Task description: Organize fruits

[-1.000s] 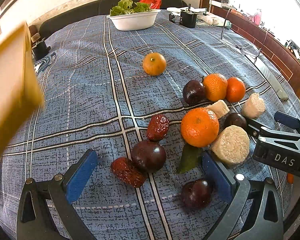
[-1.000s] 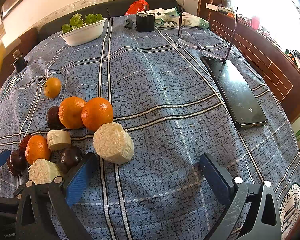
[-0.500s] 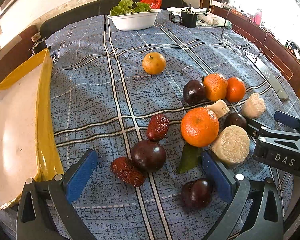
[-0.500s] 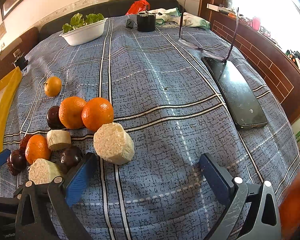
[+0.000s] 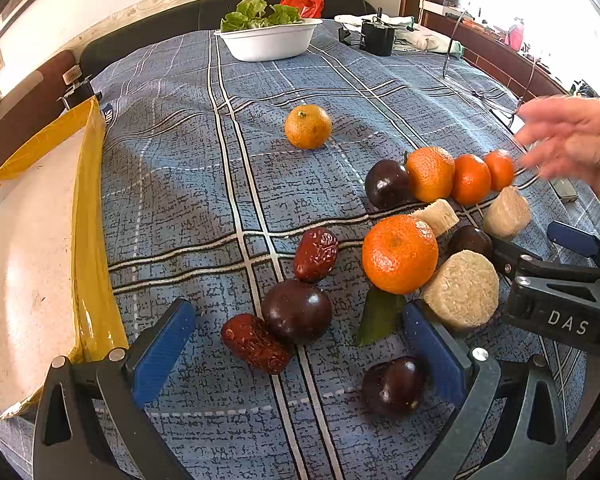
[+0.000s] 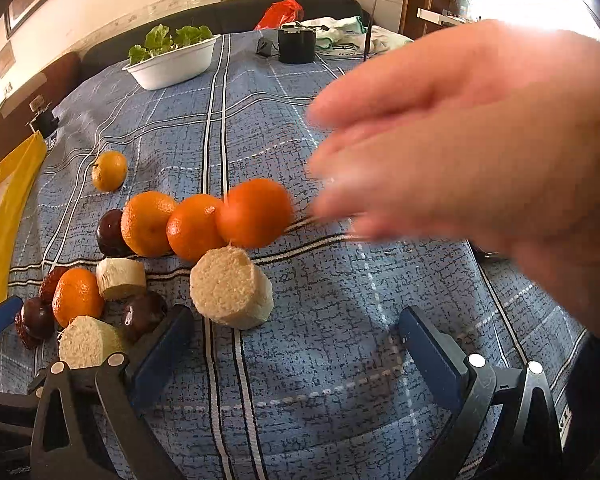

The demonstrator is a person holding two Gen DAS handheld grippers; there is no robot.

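The left gripper point(image 5: 296, 350) is held low over a blue plaid tablecloth point(image 5: 172, 184), its blue-padded jaws spread wide with nothing pinched. Between and just ahead of them are seen a dark plum point(image 5: 297, 311) touching two wrinkled red dates, one point(image 5: 256, 343) nearer the camera and one point(image 5: 316, 255) farther away. A second plum point(image 5: 392, 387) is placed just inside the right jaw, beside a green leaf point(image 5: 378, 316).

The right gripper point(image 6: 292, 350) is likewise spread open and empty, set just above the cloth. A pale cut cylinder with a fibrous face point(image 6: 230, 293) is seen just ahead of its left jaw.

To the right of the left view, a large orange point(image 5: 399, 254) is found touching a pale round slice point(image 5: 460, 289). Behind it, a row is formed by a plum point(image 5: 387, 184) and three oranges point(image 5: 430, 174) point(image 5: 471, 179) point(image 5: 499, 170), side by side and touching. Two more pale cut pieces point(image 5: 438, 216) point(image 5: 506, 213) and another plum point(image 5: 470, 242) are scattered between. A single small orange point(image 5: 308, 126) is set well apart, nearer the middle of the table.

A bare hand point(image 6: 480, 168), blurred by motion, is seen over the right side of the table, its fingertips near the last orange in the row; whether it is touched cannot be told.

A shallow yellow-rimmed tray point(image 5: 88, 216) is placed at the left edge of the table, with nothing seen in its visible part. At the far end, a white bowl of lettuce point(image 5: 270, 42) and a small black container point(image 5: 376, 34) are seen.
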